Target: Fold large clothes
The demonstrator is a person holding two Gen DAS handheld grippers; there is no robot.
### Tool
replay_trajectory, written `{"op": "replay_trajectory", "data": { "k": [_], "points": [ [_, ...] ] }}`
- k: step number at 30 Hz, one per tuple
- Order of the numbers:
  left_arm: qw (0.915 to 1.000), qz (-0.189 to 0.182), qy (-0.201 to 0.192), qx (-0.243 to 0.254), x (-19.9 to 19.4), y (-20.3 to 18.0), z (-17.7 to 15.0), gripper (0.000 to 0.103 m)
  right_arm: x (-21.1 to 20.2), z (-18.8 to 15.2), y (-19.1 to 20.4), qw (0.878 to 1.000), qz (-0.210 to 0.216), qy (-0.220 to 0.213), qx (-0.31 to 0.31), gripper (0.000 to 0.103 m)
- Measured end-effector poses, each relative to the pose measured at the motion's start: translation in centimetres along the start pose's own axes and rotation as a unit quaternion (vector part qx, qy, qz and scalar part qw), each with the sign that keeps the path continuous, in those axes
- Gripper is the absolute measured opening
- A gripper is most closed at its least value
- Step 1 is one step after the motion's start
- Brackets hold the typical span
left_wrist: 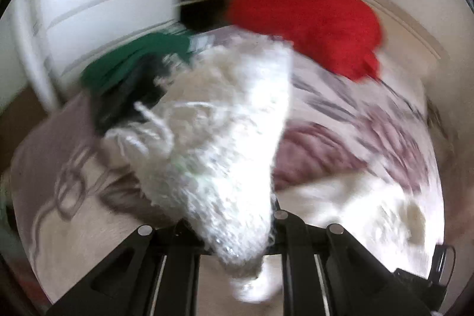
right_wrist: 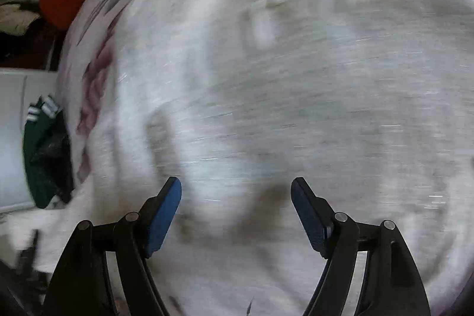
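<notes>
Left gripper (left_wrist: 237, 245) clamped on a fluffy white knitted garment (left_wrist: 225, 138), lifted above the patterned bedcover (left_wrist: 349, 120). Right gripper (right_wrist: 236, 206), jaws apart, empty, over garment body (right_wrist: 296, 108). Advice: pinch one layer near the hem, keep tension even.

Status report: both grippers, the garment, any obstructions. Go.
Left gripper shut on white knit garment. Right gripper open above it. Red garment, green garment lie beyond.
</notes>
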State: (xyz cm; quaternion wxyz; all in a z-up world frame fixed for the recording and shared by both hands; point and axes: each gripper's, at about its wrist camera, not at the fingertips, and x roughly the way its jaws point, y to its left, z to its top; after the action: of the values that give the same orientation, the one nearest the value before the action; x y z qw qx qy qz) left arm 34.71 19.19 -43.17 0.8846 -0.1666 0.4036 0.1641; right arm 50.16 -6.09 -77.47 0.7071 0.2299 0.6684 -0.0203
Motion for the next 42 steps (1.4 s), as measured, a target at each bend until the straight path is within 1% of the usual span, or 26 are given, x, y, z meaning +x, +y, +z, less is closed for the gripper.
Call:
{"op": "replay_trajectory", "data": {
  "k": [2, 4, 5, 7, 8, 10, 12, 13, 14, 15, 16, 17, 18, 20, 22, 23, 25, 27, 30, 31, 33, 34, 35, 37, 38, 42],
  "points": [
    [0.9984, -0.036, 0.009, 0.042, -0.3, -5.8, -0.8, 0.009, -1.3, 0.1, -3.2, 0.999, -0.009, 0.001, 0.031, 0.078],
    [0.9927, -0.074, 0.037, 0.088, 0.2, -12.7, -2.8, 0.009, -2.2, 0.5, -6.6, 0.998, -0.005, 0.001, 0.063, 0.078],
    [0.9873, -0.094, 0.062, 0.112, 0.9, -17.1, -4.7, 0.009, -2.7, 0.7, -8.5, 0.997, -0.009, -0.003, 0.078, 0.078],
    [0.9774, -0.123, 0.096, 0.142, 1.8, -22.7, -7.8, 0.009, -3.7, 1.0, -12.1, 0.994, -0.013, -0.014, 0.104, 0.078],
    [0.9702, -0.136, 0.117, 0.163, 2.6, -26.0, -9.9, 0.009, -4.2, 1.1, -13.5, 0.993, -0.016, -0.019, 0.115, 0.078],
    [0.9597, -0.149, 0.146, 0.188, 4.0, -31.2, -13.4, 0.009, -5.6, 1.3, -17.0, 0.989, -0.02, -0.032, 0.14, 0.078],
    [0.9469, -0.145, 0.18, 0.223, 5.9, -36.0, -17.2, 0.01, -7.6, 1.5, -19.7, 0.986, -0.021, -0.042, 0.157, 0.078],
    [0.9429, -0.14, 0.194, 0.232, 6.7, -37.4, -18.6, 0.01, -9.6, 1.0, -21.0, 0.985, -0.022, -0.047, 0.164, 0.078],
    [0.94, -0.128, 0.201, 0.244, 7.7, -38.8, -20.2, 0.011, -10.0, 1.1, -22.2, 0.984, -0.02, -0.049, 0.169, 0.078],
    [0.9382, -0.117, 0.203, 0.255, 8.3, -39.7, -21.0, 0.014, -12.3, 0.9, -23.6, 0.984, -0.019, -0.048, 0.172, 0.078],
    [0.9349, -0.108, 0.208, 0.267, 9.1, -40.4, -22.0, 0.02, -12.3, 1.1, -24.8, 0.983, -0.02, -0.049, 0.174, 0.078],
    [0.9322, -0.108, 0.215, 0.27, 9.5, -41.3, -22.3, 0.037, -12.4, 1.3, -25.7, 0.984, -0.018, -0.049, 0.172, 0.078],
    [0.9302, -0.113, 0.222, 0.27, 9.7, -41.7, -22.4, 0.059, -13.3, 1.3, -26.9, 0.984, -0.015, -0.048, 0.169, 0.078],
    [0.9258, -0.127, 0.231, 0.271, 9.6, -41.9, -22.0, 0.081, -15.5, 0.8, -28.8, 0.985, -0.001, -0.047, 0.165, 0.078],
    [0.9261, -0.148, 0.231, 0.259, 8.5, -41.6, -21.1, 0.081, -16.3, 1.0, -29.9, 0.984, 0.041, -0.047, 0.166, 0.078],
    [0.9271, -0.148, 0.227, 0.259, 7.8, -41.2, -20.7, 0.081, -17.8, 0.8, -30.8, 0.983, 0.056, -0.048, 0.167, 0.078],
    [0.9321, -0.144, 0.208, 0.259, 6.5, -40.3, -19.2, 0.081, -18.1, 1.4, -31.1, 0.98, 0.088, -0.051, 0.171, 0.078],
    [0.9436, -0.129, 0.186, 0.242, 4.9, -37.1, -17.1, 0.081, -18.4, 2.0, -30.5, 0.975, 0.132, -0.043, 0.174, 0.078],
    [0.9617, -0.067, 0.166, 0.207, 4.6, -30.9, -14.3, 0.081, -16.7, 3.1, -26.6, 0.968, 0.189, -0.01, 0.164, 0.078],
    [0.967, -0.033, 0.164, 0.193, 4.9, -28.3, -13.3, 0.081, -16.3, 3.2, -26.0, 0.969, 0.189, -0.005, 0.16, 0.078],
    [0.9721, 0.013, 0.16, 0.171, 5.6, -24.7, -11.9, 0.081, -13.2, 4.5, -23.3, 0.975, 0.174, 0.007, 0.135, 0.078],
    [0.9734, 0.031, 0.159, 0.162, 6.1, -23.2, -11.4, 0.081, -12.4, 4.8, -22.4, 0.98, 0.159, 0.014, 0.121, 0.078],
    [0.9738, 0.055, 0.166, 0.145, 7.1, -21.1, -10.7, 0.081, -11.0, 5.2, -21.2, 0.986, 0.124, 0.031, 0.107, 0.078],
    [0.9757, 0.069, 0.172, 0.116, 8.1, -18.8, -9.9, 0.081, -10.3, 5.5, -19.4, 0.992, 0.08, 0.015, 0.092, 0.046],
    [0.9771, 0.072, 0.172, 0.103, 8.4, -17.9, -9.4, 0.081, -10.8, 5.8, -18.6, 0.996, 0.058, 0.004, 0.071, 0.021],
    [0.9816, 0.059, 0.163, 0.08, 9.3, -16.8, -7.1, 0.081, -15.8, 6.3, -18.4, 0.994, 0.074, -0.053, 0.058, 0.015]
  ]
}}
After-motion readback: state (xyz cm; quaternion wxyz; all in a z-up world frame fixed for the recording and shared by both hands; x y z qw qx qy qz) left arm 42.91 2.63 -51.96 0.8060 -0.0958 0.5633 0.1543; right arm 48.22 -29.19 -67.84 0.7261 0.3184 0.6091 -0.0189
